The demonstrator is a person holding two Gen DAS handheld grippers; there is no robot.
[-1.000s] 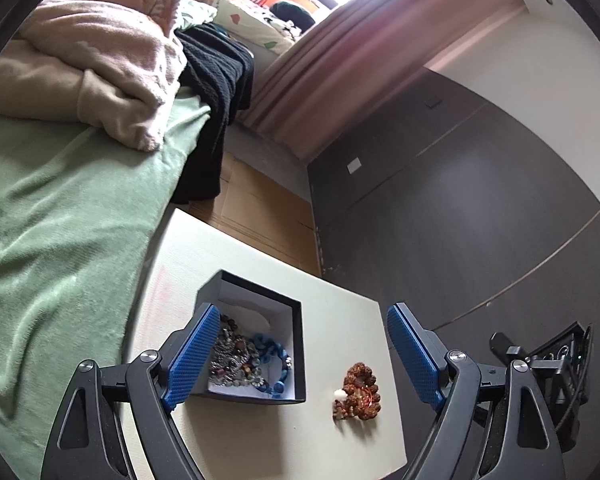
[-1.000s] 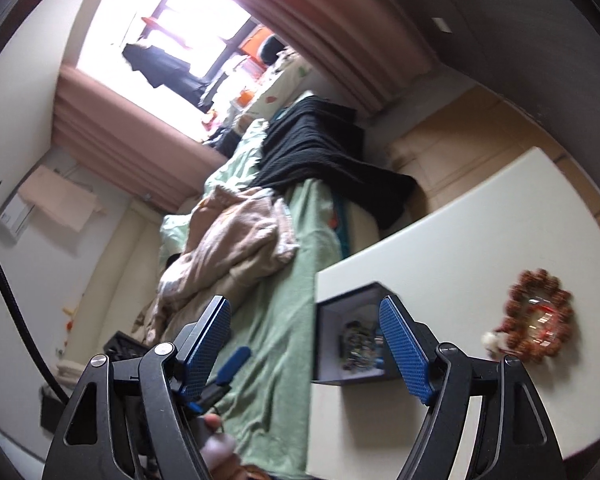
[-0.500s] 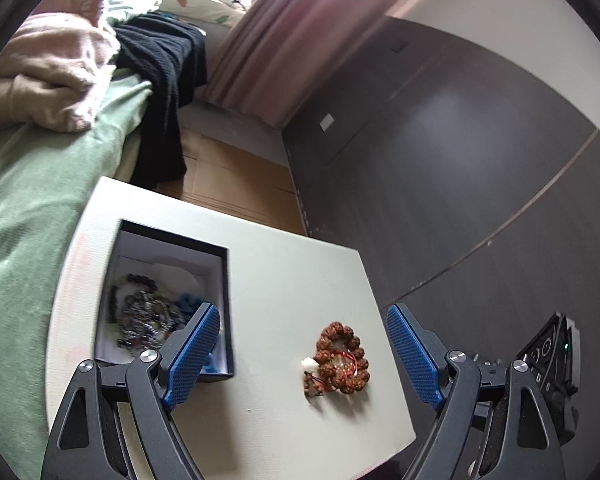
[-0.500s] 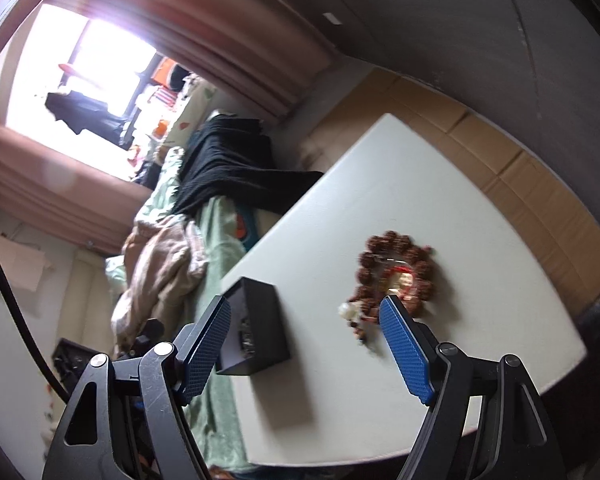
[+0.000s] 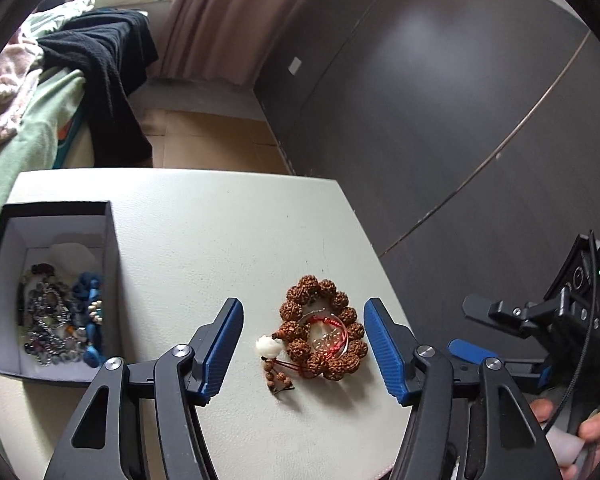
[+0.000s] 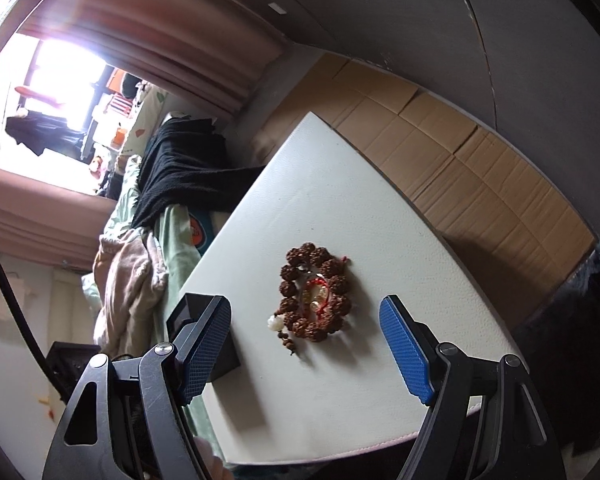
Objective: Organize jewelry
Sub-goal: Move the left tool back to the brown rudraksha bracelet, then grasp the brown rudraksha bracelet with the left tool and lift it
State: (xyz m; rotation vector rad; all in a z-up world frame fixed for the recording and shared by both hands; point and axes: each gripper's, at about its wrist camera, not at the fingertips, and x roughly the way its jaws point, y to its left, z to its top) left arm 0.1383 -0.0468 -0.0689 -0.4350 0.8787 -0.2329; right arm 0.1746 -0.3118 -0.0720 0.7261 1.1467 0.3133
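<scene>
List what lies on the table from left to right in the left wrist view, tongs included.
Black box holding mixed jewelry → left tongs' left pad → white bead → brown bead bracelet → left tongs' right pad → right tongs at the table's right edge.

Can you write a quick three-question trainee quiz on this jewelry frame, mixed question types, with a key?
1. True or false: the brown bead bracelet lies inside the black box.
2. Multiple choice: where is the bracelet relative to the left gripper? A) pinched between its pads B) on the table, in line with the gap between its fingers, untouched C) hanging from one finger.
3. Fill in: the white bead sits on the side of the bracelet nearer the ____.

Key
1. False: it lies on the table, apart from the box.
2. B: the left gripper has just been closing, but nothing is gripped. The right gripper is open too.
3. Box.
</scene>
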